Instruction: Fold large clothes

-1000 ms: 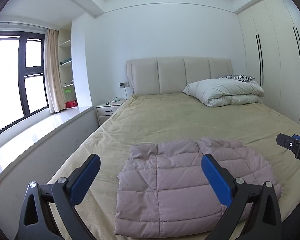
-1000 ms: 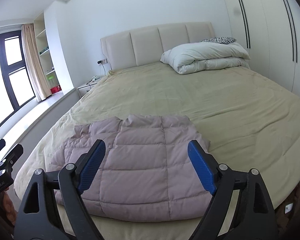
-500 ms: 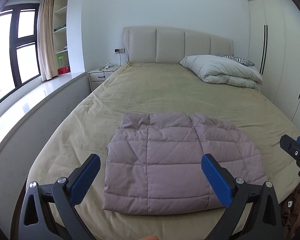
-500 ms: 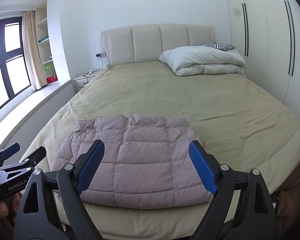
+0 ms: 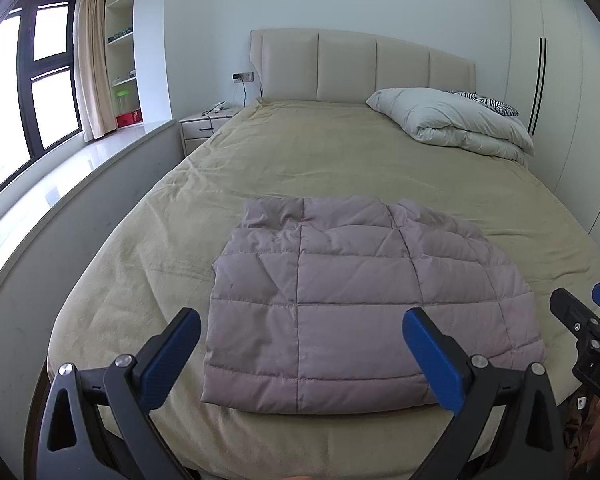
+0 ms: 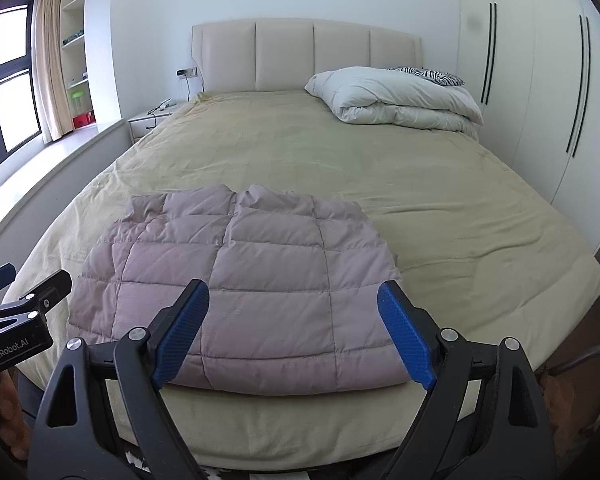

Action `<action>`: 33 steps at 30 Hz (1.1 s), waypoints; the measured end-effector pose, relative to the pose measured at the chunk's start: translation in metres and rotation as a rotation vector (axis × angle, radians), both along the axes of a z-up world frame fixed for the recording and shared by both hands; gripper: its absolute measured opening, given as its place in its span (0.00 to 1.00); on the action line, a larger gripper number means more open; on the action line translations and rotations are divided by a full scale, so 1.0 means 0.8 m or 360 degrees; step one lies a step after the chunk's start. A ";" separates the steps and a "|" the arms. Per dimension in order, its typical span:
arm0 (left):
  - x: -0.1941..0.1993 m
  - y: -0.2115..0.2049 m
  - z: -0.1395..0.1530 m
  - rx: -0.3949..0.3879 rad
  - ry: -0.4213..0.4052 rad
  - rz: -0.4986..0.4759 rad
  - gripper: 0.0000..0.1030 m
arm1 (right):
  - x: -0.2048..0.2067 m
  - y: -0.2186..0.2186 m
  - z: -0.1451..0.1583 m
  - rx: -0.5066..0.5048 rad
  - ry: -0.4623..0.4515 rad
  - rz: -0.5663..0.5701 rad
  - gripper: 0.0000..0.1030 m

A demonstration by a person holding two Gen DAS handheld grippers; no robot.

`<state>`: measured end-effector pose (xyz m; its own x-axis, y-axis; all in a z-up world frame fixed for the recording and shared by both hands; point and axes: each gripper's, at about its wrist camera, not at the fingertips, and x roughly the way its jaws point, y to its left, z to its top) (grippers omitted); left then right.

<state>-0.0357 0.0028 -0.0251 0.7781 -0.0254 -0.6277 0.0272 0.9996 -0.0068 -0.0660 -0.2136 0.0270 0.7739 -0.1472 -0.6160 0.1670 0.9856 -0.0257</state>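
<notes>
Noting both my left tongs (image 5: 300,354) and right tongs (image 6: 294,330) spread wide, gripping nothing. Folded quilted jacket (image 5: 352,300) lies at the bed's (image 5: 340,160) foot; folded duvet (image 6: 396,98) and bedside cabinet (image 5: 204,128) sit well beyond, obstructing nothing.

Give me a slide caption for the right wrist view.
Open right tongs above a folded mauve puffer jacket at the foot of the bed.

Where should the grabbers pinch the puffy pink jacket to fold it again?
Probably the two near corners of the puffy jacket, at the hem facing the foot of the bed. Left gripper takes the left corner, right gripper the right; that edge lies straight, flat and closest.
</notes>
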 end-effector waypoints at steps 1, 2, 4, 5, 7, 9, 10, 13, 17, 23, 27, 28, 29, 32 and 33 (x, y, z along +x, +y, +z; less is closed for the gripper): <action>0.001 0.000 -0.001 0.0004 0.0004 0.0002 1.00 | 0.002 -0.001 -0.002 -0.0003 0.0009 -0.0004 0.84; 0.003 0.001 -0.002 0.0006 0.0011 0.0003 1.00 | 0.004 -0.001 -0.003 -0.0004 0.0018 -0.0009 0.84; 0.005 0.002 -0.004 0.0011 0.0021 0.0011 1.00 | 0.008 -0.002 -0.007 -0.0009 0.0033 -0.0020 0.84; 0.006 0.002 -0.005 0.0012 0.0025 0.0015 1.00 | 0.009 -0.003 -0.008 -0.0009 0.0040 -0.0025 0.84; 0.008 0.003 -0.007 0.0008 0.0035 0.0020 1.00 | 0.010 -0.003 -0.008 -0.0008 0.0040 -0.0027 0.84; 0.009 0.003 -0.008 0.0004 0.0040 0.0025 1.00 | 0.011 -0.004 -0.008 -0.0012 0.0031 -0.0032 0.84; 0.009 0.004 -0.008 0.0006 0.0039 0.0023 1.00 | 0.011 -0.003 -0.007 -0.0015 0.0026 -0.0032 0.84; 0.009 0.004 -0.008 0.0006 0.0040 0.0022 1.00 | 0.013 -0.002 -0.007 -0.0018 0.0022 -0.0031 0.84; 0.010 0.004 -0.009 0.0003 0.0044 0.0022 1.00 | 0.014 0.000 -0.008 -0.0011 0.0024 -0.0028 0.84; 0.011 0.005 -0.010 0.0000 0.0051 0.0022 1.00 | 0.018 0.000 -0.012 -0.0004 0.0033 -0.0032 0.84; 0.012 0.006 -0.014 -0.0002 0.0056 0.0020 1.00 | 0.020 -0.002 -0.015 0.0004 0.0043 -0.0032 0.84; 0.012 0.007 -0.015 -0.0002 0.0058 0.0020 1.00 | 0.019 -0.001 -0.016 0.0004 0.0045 -0.0033 0.84; 0.012 0.007 -0.016 0.0000 0.0058 0.0020 1.00 | 0.020 -0.001 -0.017 0.0004 0.0047 -0.0033 0.84; 0.012 0.007 -0.018 -0.0003 0.0059 0.0019 1.00 | 0.020 -0.001 -0.019 0.0005 0.0050 -0.0031 0.84; 0.012 0.006 -0.017 -0.0001 0.0058 0.0022 1.00 | 0.020 -0.001 -0.019 0.0006 0.0050 -0.0031 0.84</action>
